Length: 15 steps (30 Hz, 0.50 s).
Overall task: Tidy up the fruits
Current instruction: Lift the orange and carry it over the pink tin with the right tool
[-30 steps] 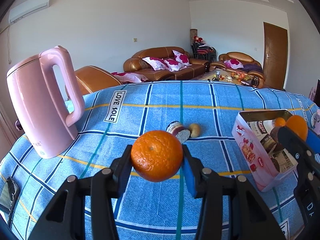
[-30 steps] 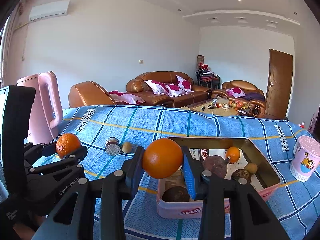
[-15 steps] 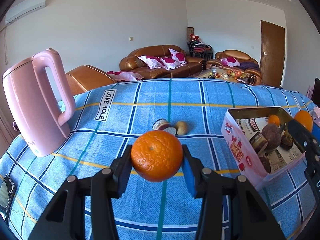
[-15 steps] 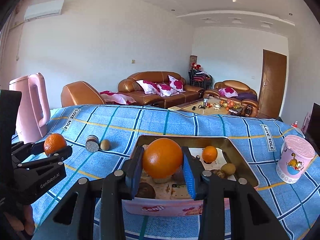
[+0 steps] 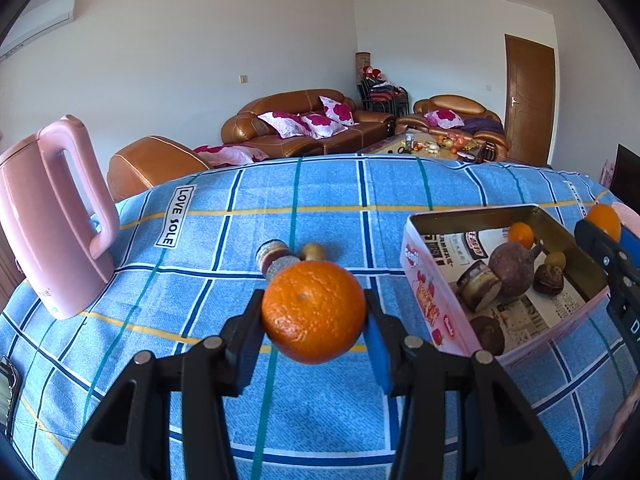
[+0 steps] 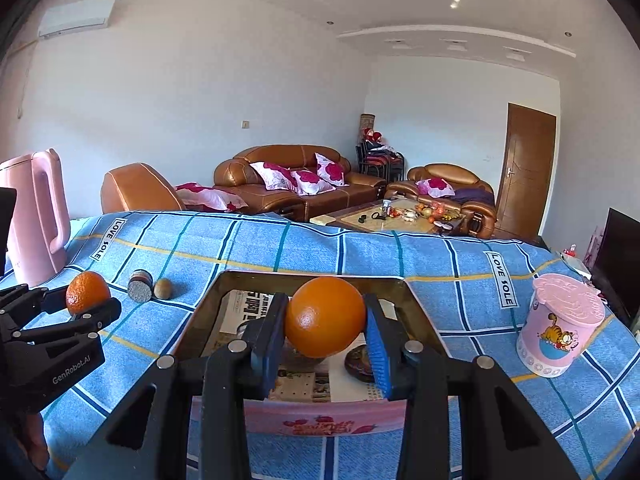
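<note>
Two oranges ride in my grippers beside one landmark, the pink rectangular tin box [image 6: 416, 304]. My right gripper [image 6: 326, 330], clamped on its smooth round orange [image 6: 325, 317], hangs above the box's near edge, nearer. My left gripper [image 5: 314, 320] clasps a dimpled orange [image 5: 314, 312] left of the box.

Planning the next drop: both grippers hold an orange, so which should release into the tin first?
Right. The right gripper holds its orange over the tin; the left gripper's orange hangs over cloth beside it.
</note>
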Available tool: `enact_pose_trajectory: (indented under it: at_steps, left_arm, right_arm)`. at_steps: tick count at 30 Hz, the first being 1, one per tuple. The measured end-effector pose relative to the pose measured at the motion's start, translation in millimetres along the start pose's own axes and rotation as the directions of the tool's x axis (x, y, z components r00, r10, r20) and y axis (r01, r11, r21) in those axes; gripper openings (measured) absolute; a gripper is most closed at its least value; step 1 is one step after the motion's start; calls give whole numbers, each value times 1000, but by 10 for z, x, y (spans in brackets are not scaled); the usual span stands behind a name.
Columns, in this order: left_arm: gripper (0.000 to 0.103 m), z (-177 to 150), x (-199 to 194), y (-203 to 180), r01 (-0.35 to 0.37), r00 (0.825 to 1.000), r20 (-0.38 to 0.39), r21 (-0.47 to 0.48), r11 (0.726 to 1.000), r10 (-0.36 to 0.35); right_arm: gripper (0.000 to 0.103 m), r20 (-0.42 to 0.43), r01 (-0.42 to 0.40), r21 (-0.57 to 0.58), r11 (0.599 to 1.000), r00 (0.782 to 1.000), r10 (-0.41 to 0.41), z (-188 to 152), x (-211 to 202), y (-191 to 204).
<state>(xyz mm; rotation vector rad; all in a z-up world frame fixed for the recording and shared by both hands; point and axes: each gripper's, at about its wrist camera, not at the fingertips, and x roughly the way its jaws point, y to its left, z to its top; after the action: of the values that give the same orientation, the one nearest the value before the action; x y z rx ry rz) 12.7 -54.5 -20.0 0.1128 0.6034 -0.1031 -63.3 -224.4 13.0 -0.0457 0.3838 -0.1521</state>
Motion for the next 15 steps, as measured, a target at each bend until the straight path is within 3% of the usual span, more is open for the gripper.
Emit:
enact_pose_trajectory:
  at_steps: [15]
  left_arm:
    - [48, 168, 0, -576, 102, 993, 56, 62, 993, -105]
  right_arm:
    - [39, -39, 141, 72, 987, 990, -139, 28, 189, -659]
